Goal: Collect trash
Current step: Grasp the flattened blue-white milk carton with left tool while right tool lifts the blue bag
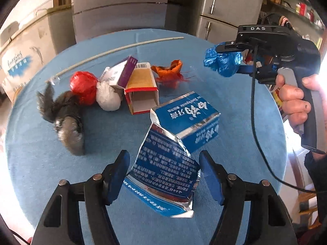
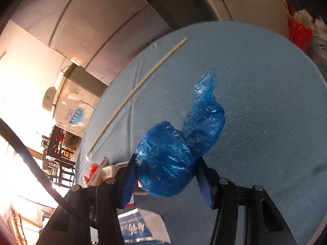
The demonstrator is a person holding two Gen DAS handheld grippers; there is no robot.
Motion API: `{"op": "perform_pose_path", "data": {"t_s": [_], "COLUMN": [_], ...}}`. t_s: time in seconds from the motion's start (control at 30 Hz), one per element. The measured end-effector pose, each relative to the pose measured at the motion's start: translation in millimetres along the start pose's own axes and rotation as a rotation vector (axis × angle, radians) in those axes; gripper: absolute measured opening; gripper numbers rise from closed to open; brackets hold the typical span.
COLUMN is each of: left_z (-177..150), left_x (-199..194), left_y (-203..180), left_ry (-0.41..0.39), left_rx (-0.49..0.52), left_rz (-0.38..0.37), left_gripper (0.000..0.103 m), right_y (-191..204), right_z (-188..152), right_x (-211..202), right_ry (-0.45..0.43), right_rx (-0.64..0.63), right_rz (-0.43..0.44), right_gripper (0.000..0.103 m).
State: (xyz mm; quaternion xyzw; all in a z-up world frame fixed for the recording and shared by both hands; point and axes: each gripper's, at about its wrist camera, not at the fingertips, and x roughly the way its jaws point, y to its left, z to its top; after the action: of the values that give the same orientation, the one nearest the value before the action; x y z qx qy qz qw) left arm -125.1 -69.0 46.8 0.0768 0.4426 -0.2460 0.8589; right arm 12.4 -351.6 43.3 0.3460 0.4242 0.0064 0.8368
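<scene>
Two pieces of trash are in play right now. One is a blue plastic bag (image 2: pixel 175 157) squeezed into a ball, and the right gripper (image 2: pixel 166 180) pinches it from both sides, up in the air over the blue table (image 2: pixel 265 102). Its loose tail sticks up and is not held. The bag is soft and slippery, so it could squish thin and slide out if the gripper tips or shakes. The other is a torn blue toothpaste box (image 1: pixel 173 153) lying on the table. The left gripper (image 1: pixel 164 175) has its fingers spread wide, one on each side of the near end of the box, and I cannot tell if they touch it. The box is ripped open and bent, so a squeeze might crush it flat or catch only a flap, and then it could tear or swing loose. Farther back sit a red ball (image 1: pixel 83 86), a white ball (image 1: pixel 108 96), a small open box (image 1: pixel 142 90), an orange wrapper (image 1: pixel 170 72) and a dark bag (image 1: pixel 65 120). A long thin stick (image 1: pixel 114 51) lies behind them.
</scene>
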Motion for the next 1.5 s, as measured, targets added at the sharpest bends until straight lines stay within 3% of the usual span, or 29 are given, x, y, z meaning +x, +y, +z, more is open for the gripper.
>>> {"op": "perform_pose_path", "data": {"t_s": [0.07,0.13,0.27,0.53,0.87,1.5], "left_z": [0,-1,-1,6,6,-1], "left_x": [-12,-23,-43,-58,-115,-207], "left_y": [-3,-3,-1,-8,-15,-20], "left_ry": [-0.007,-0.007,-0.025,-0.095,-0.208,-0.336], "left_rx": [0.003,-0.014,-0.068,-0.084,-0.109,-0.095], "left_rz": [0.028,0.051,0.083,0.162,0.209,0.347], "left_gripper": [0.071,0.062,0.062,0.062,0.062,0.062], "right_y": [1,4,13,31,29,85], "right_z": [-4,-9,-21,-60,-99,-160], "right_x": [-14,-27,-51,-97,-143,-188], "right_ry": [-0.018,-0.032,-0.043,-0.066,-0.072,-0.049], "right_rx": [-0.018,-0.038,-0.073,-0.174,-0.233,-0.488], "right_rz": [0.018,0.037,0.093,0.176,0.221,0.283], "right_gripper": [0.057,0.057,0.057,0.057,0.057,0.057]}}
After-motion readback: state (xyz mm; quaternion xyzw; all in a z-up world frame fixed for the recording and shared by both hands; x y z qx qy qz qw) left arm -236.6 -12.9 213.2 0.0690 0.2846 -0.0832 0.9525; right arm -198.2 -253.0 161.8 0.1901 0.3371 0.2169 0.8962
